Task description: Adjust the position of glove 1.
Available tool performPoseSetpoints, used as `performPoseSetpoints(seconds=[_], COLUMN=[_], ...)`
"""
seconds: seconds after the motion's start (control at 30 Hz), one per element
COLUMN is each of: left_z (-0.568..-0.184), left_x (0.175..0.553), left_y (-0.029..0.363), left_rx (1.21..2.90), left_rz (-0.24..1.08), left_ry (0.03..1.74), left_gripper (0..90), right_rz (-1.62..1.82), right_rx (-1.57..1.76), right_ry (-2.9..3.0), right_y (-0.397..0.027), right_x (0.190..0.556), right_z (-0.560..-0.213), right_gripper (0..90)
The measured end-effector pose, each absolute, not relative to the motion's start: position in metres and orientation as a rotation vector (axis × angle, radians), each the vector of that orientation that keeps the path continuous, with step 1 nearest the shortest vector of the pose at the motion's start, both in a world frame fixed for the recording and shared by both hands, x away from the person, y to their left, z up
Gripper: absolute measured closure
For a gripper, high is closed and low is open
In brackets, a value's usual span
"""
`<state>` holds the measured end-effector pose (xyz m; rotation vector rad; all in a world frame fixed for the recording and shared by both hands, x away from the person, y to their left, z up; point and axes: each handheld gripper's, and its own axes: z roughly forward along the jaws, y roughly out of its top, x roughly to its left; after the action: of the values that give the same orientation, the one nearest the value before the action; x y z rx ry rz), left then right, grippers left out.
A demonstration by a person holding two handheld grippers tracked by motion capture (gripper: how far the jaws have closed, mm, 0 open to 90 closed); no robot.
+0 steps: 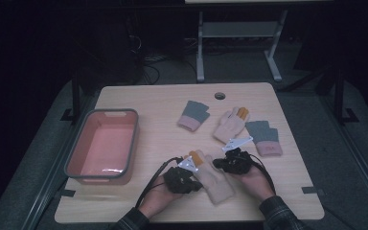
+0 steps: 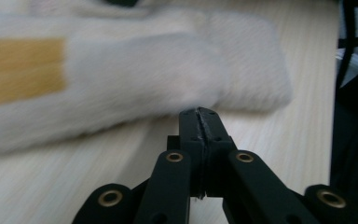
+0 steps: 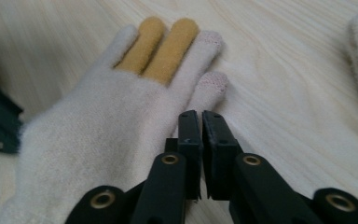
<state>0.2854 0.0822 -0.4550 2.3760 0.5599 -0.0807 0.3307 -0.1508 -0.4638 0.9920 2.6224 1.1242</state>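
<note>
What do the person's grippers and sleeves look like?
Both the left gripper and the right gripper are black, with a pale three-cornered plate on top and a black cable trailing back. Brass-coloured rivets stud the jaw links. The sleeves are dark plaid.

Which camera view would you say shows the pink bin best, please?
The high view: the pink bin sits whole at the table's left, grey rim and bare inside visible. The left and right gripper views look at cream gloves and tabletop instead, away from it.

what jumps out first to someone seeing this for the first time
Four gloves on the wooden table: a cream glove with orange fingers lies near the front edge between the left hand-held gripper and the right hand-held gripper. A pink tub with a grey rim sits at the left.
</note>
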Motion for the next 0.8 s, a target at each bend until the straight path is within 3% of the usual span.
performPoseSetpoints(seconds=[0.2,0.53,0.8], left_z=[-0.451,-0.46,-0.466], left_x=[0.287,0.286,0.282], left_y=[0.105,0.138,0.155], left_rx=[2.386,2.365,2.348], left_rz=[0.011,0.112,0.192], left_ry=[0.569,0.631,0.641], left_gripper=[74.6,39.8,14.1], right_rz=[1.105,1.091,1.073], right_rx=[0.997,1.03,1.06], right_ry=[2.597,2.584,2.55], right_y=[-0.156,-0.169,-0.177], right_x=[0.329,0.328,0.326], right_z=[-0.462,-0.46,-0.45], right_gripper=[69.6,52.7,54.3])
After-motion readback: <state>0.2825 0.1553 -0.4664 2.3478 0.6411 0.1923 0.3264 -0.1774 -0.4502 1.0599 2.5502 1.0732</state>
